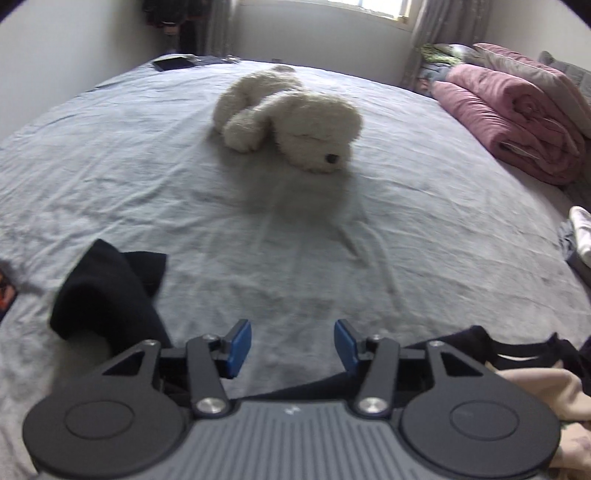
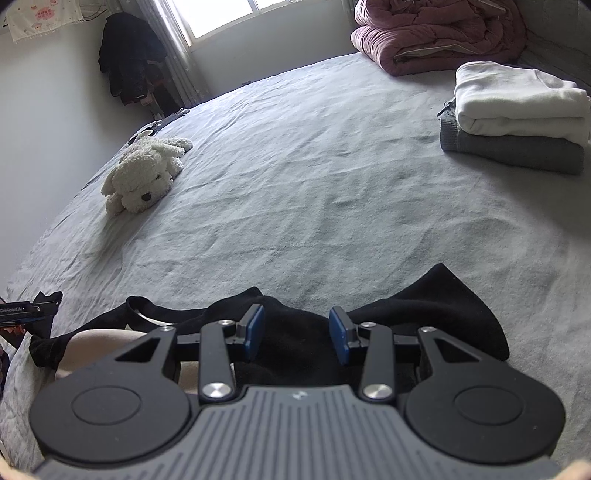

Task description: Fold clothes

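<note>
Left gripper (image 1: 292, 345) tilted down toward the grey bedsheet (image 1: 258, 229), blue pads (image 1: 240, 347) standing well apart. Nothing between them; only bare sheet shows in the gap.

Right gripper (image 2: 296, 332) also angled down, hovering over the black garment (image 2: 424, 314). Jaws part open, pads (image 2: 255, 330) clear of each other. Black cloth fills the space behind the gap, but the pads do not pinch it as far as can be seen.

Black garment lies at the near edge of the bed, long axis running left to right across the right wrist view. One pointed end rises at the right; the other end trails off left as a thin strap or hem (shape hard to read). In the left wrist view a raised black corner sits just left of the gripper, more black cloth at lower right beside something beige (image 1: 546, 391).

Folded stack at far right: white garment (image 2: 517, 99) on top of grey garment (image 2: 509, 147), well apart from the black one. Plush dog (image 2: 144, 173) mid-bed, left. Pink duvet (image 2: 436, 33) rolled at the head end.

No containers in view.
</note>
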The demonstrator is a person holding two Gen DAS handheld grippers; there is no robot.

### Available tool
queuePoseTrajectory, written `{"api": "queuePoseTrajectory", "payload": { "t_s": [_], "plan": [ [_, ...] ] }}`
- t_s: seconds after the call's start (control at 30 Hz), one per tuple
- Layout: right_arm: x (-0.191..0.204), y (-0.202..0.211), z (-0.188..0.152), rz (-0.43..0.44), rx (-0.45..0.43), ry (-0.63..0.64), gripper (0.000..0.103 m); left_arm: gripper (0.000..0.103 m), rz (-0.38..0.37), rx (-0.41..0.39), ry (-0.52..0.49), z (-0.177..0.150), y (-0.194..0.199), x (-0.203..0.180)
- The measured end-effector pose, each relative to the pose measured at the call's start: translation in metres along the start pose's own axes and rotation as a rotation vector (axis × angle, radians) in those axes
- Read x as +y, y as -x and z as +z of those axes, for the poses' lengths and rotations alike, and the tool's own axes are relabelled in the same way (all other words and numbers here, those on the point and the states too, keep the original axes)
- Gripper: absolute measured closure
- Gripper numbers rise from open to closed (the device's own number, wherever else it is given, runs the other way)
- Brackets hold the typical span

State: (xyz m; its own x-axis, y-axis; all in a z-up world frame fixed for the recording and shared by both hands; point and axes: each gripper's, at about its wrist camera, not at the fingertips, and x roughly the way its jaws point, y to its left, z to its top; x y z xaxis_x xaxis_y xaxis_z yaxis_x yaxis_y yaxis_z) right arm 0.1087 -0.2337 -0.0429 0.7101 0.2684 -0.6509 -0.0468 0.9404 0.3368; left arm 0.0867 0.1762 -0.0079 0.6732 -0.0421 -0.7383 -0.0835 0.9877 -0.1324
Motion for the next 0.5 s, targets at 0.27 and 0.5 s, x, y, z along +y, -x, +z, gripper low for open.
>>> {"api": "queuePoseTrajectory", "payload": {
  "t_s": [0.27, 0.5],
  "plan": [
    [0.003, -0.001, 0.0, 0.062, 0.009, 0.022, 0.062, 0.05, -0.119, 0.054, -0.125, -0.011, -0.023, -0.026],
    [0.009, -0.015, -0.005, 0.07, 0.044, 0.08, 0.062, 0.051, -0.107, 0.071, -0.2, -0.021, -0.034, -0.037]
  ]
}}
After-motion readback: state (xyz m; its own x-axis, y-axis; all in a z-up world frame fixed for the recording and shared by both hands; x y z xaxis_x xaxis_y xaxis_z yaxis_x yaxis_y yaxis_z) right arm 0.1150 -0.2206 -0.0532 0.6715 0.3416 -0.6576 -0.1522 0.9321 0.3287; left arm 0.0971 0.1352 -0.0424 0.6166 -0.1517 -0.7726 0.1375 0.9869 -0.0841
